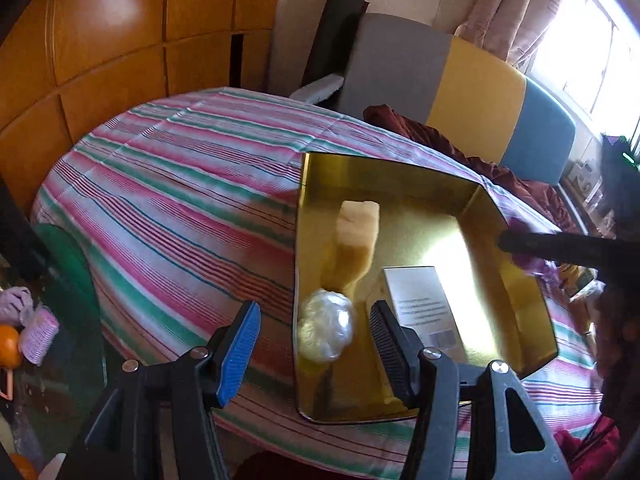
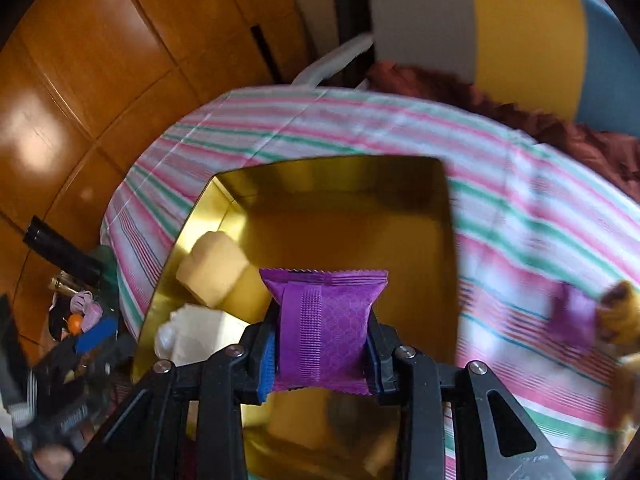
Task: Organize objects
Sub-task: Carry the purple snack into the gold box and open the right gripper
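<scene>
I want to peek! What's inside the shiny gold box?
Inside the gold box lie a pale yellow sponge, a clear crinkly plastic ball and a white carton. The left tool's black finger hides one bottom corner.

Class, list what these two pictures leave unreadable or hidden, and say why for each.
- Print on the white box, left wrist view: too small and glared.
- Items at the table's right edge, right wrist view: motion-blurred.
- Tray floor nearest the camera, right wrist view: hidden by the purple packet and right gripper.

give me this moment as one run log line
right gripper: shut on purple foil packet above gold rectangular tin | left gripper: open, empty | in tin: white box, clear plastic ball
</scene>
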### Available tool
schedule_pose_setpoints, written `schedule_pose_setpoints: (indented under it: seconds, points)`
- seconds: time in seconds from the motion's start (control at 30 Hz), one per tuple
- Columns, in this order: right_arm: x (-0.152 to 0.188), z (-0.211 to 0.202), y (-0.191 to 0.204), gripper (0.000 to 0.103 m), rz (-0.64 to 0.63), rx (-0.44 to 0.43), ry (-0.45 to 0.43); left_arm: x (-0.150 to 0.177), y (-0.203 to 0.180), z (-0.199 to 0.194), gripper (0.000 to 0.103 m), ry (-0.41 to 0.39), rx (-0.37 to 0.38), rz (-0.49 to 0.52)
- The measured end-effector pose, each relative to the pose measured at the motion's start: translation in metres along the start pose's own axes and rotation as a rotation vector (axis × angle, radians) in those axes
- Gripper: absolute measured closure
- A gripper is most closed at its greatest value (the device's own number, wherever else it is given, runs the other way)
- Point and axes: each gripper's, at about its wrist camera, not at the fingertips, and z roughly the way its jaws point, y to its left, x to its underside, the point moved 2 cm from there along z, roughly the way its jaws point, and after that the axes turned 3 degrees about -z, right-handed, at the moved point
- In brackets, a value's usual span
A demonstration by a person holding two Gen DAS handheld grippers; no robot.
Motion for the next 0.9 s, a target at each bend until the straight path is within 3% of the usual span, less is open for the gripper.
schedule_pose_setpoints:
  seconds: [0.17, 0.3, 0.4, 0.43, 0.47, 0.73, 0.9]
  points:
    - [-0.012, 0.052, 0.022, 0.067, 0.057, 0.022, 0.077, 0.001, 0.002, 0.001, 0.045, 0.0, 0.015, -0.002]
    - [-0.016, 0.081, 0.026, 0.064, 0.117, -0.033, 0.112, 0.003, 0.004, 0.005, 0.045, 0.01, 0.018, -0.008]
    - [-0.016, 0.091, 0.029, 0.049, 0.174, -0.166, 0.11, 0.004, 0.006, 0.009, 0.045, 0.019, 0.02, -0.012]
    - [-0.015, 0.092, 0.03, 0.038, 0.185, -0.191, 0.11, 0.004, 0.006, 0.009, 0.045, 0.019, 0.02, -0.013]
    - [-0.014, 0.091, 0.031, 0.036, 0.187, -0.198, 0.103, 0.004, 0.006, 0.009, 0.045, 0.019, 0.02, -0.012]
    - [-0.009, 0.067, 0.037, 0.036, 0.125, -0.128, 0.055, 0.004, 0.002, 0.007, 0.045, 0.015, 0.009, -0.014]
    - [0.0, 0.042, 0.036, 0.026, 0.073, -0.06, 0.007, 0.004, -0.002, -0.001, 0.045, -0.009, 0.016, -0.021]
